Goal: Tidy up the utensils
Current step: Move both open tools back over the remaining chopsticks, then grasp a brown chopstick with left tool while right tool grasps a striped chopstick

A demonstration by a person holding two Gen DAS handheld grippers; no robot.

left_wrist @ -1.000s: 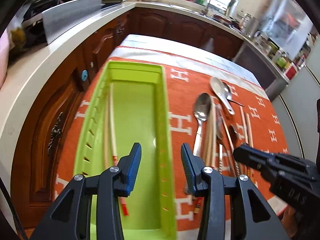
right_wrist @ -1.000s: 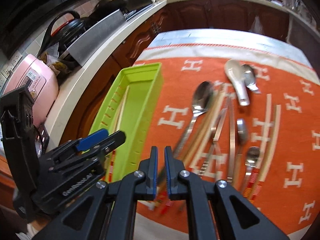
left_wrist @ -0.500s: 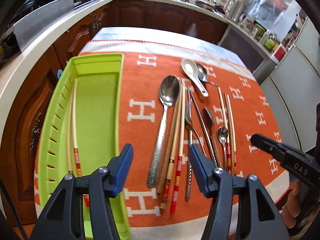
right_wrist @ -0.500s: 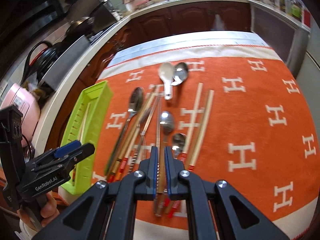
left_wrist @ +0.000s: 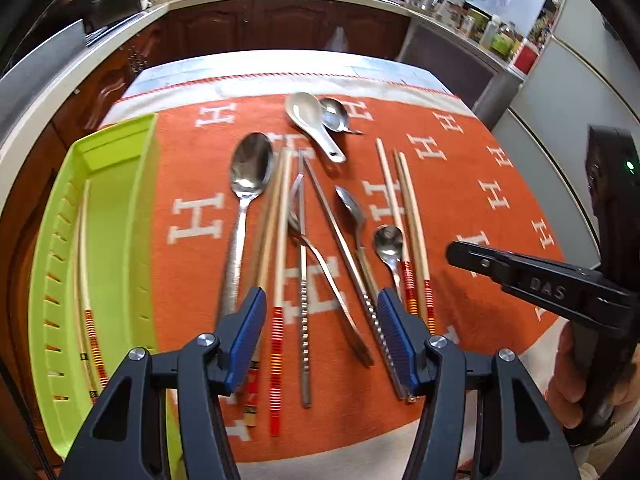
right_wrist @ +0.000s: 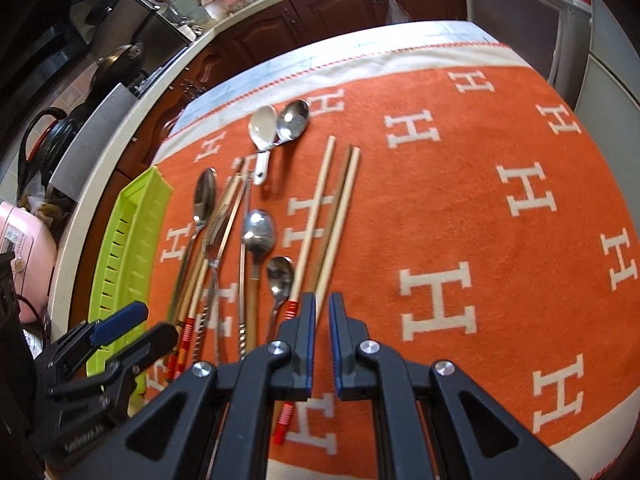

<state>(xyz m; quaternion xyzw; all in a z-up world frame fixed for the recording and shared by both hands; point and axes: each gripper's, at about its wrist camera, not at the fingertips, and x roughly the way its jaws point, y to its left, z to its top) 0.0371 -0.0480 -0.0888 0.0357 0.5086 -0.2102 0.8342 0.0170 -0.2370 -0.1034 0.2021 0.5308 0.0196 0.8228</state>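
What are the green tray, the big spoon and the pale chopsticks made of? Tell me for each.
Green tray: probably moulded plastic, with a uniform lime colour, a matte sheen and slotted walls.
Big spoon: polished metal, likely stainless steel, with a mirror-like bowl.
Pale chopsticks: apparently wood or bamboo, matte tan, with red and orange painted bands near the handle ends.

Left gripper [left_wrist: 322, 334] jaws apart, empty, above chopsticks [left_wrist: 276, 320]. Green tray [left_wrist: 120, 208] left of gripper; right gripper [left_wrist: 454, 250] to its right.
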